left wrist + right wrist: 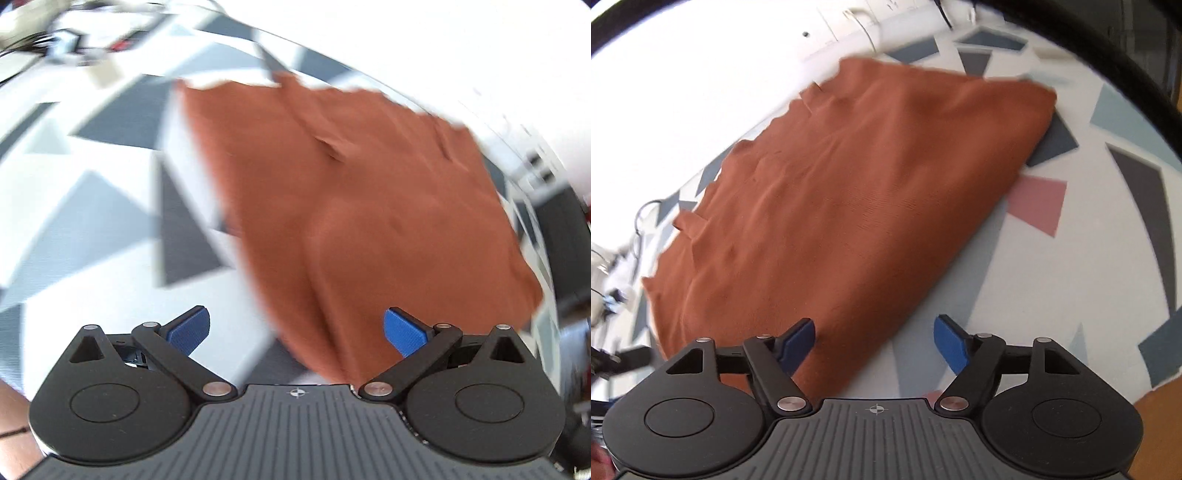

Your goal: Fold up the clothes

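The rust-brown garment [849, 192] lies spread across the middle of both views on a cloth with grey, blue and pink shapes [1082, 258], apparently already doubled over and left flat to take another fold. The left tongs [296, 328] and right tongs [874, 341] both stand spread at the bottom of their frames, pinching nothing (the pictures are blurred). No containers show.

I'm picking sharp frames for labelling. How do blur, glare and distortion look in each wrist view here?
Left wrist view: heavy motion blur smears the rust-orange garment and patterned surface; only the left gripper is sharp. Right wrist view: milder blur, garment folds readable, white glare top left, right gripper crisp. Both bend edges fisheye-style.
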